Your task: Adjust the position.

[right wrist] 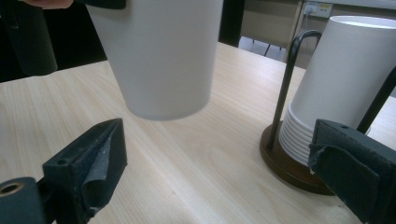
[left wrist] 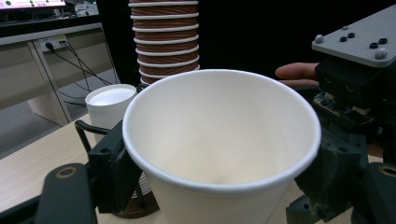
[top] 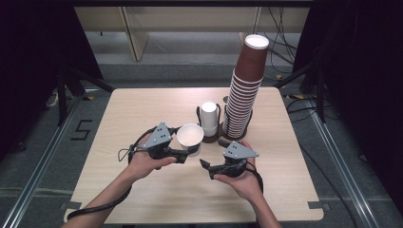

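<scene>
Above the surface (top: 142, 109), left tongs (top: 189, 153) grip a white paper cup (top: 190, 136), mouth up, clear of the wood; right tongs (top: 205, 166) stand wide open, empty, just beside it, near the cup rack (top: 209, 118)

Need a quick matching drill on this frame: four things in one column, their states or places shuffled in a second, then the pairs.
Things:
1. single white cup
2. brown cup stack
3. short white cup stack
4. right gripper

States:
A. open, nothing between its jaws
B. tallest, on the table's far side
C. upside down in a wire holder
D. held off the table by the left gripper

Pairs: 1-D, 2-B, 3-C, 4-A
</scene>
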A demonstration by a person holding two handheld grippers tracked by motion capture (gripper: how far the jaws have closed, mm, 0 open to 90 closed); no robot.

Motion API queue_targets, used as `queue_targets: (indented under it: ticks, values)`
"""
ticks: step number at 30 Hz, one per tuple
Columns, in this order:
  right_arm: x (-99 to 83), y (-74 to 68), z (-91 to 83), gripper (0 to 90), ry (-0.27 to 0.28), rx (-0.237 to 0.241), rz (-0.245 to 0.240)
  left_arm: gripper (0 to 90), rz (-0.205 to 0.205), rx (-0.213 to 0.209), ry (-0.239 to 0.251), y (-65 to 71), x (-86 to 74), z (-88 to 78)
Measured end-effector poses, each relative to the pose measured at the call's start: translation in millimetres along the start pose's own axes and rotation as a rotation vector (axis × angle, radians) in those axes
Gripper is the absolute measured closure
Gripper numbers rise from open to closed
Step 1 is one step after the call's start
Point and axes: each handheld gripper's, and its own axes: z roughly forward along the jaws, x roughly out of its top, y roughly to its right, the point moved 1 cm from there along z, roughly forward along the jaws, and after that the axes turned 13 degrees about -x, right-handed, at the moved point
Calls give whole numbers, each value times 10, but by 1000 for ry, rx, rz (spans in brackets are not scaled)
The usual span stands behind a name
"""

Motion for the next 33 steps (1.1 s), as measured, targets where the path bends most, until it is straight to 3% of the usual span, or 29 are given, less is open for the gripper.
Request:
queue_targets:
  ticks: [11, 12, 18, 20, 21, 33]
  values:
    - [-10, 24, -17, 63, 6, -21, 6, 237, 5, 41, 2, -30, -5, -146]
    - [-15, 9, -23, 63, -7, -18, 34, 237, 5, 44, 0, -33, -5, -162]
    - [-17, -5, -35, 65, -21, -22, 56, 238, 8, 66, 0, -56, -12, -248]
    - [-18, -3, -35, 66, -18, -26, 56, 238, 8, 72, 4, -59, -22, -266]
    - [-15, 24, -25, 66, 0, -29, 26, 238, 8, 74, -1, -59, -25, -279]
    - [-36, 66, -54, 71, 4, -42, 40, 238, -1, 106, 7, -73, -82, -384]
